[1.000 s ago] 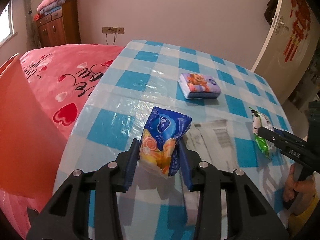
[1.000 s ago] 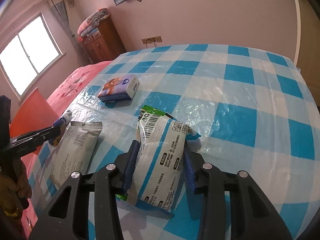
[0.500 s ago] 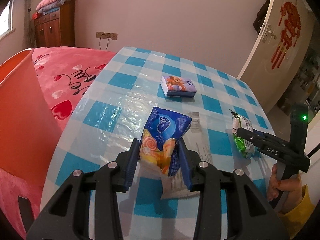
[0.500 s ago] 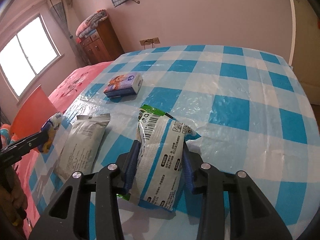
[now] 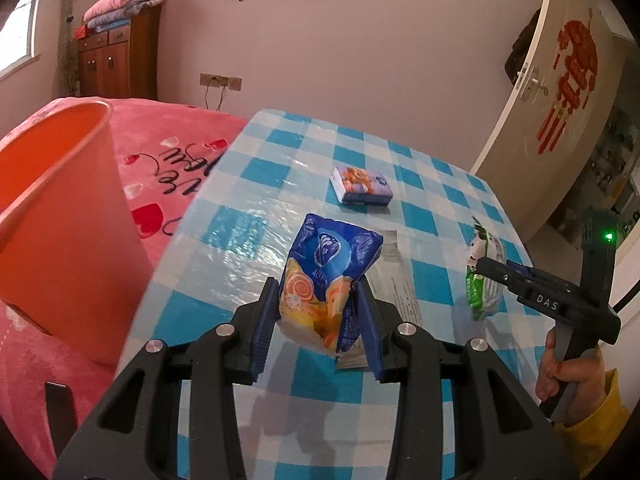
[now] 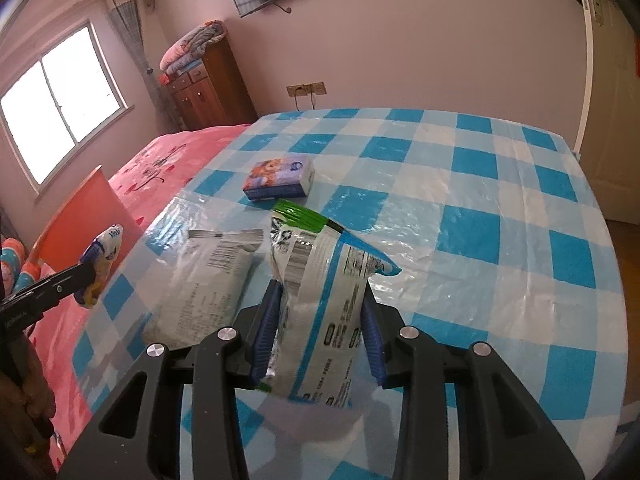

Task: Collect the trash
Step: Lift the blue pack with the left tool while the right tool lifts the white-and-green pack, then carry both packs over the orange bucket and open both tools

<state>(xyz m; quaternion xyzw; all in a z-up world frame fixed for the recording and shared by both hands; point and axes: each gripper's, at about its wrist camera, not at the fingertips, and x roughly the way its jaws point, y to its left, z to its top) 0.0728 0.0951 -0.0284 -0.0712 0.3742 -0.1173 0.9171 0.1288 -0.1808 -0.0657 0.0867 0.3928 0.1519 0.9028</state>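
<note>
Left wrist view: your left gripper point(image 5: 318, 320) clamps a crinkled blue-and-orange wrapper point(image 5: 326, 276) above the table's point(image 5: 240, 256) left edge, near the orange bin point(image 5: 68, 220).

Right wrist view: your right gripper point(image 6: 320, 332) pinches a glossy white-and-green packet point(image 6: 320, 292) (lifted clear); open checkered tablecloth lies rightward.

A blue-orange wrapper point(image 5: 328, 276) and a white-green packet point(image 6: 320, 304) are held upright above the desk point(image 6: 500, 232); a grey pouch point(image 6: 204, 280) lies flat.

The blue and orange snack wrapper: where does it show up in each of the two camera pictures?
Left wrist view: blue and orange snack wrapper at centre, clamped between that gripper's fingers.
Right wrist view: the same wrapper at the far left edge, seen side-on.
Shared landmark: the tissue pack lying on the checked tablecloth.
</note>
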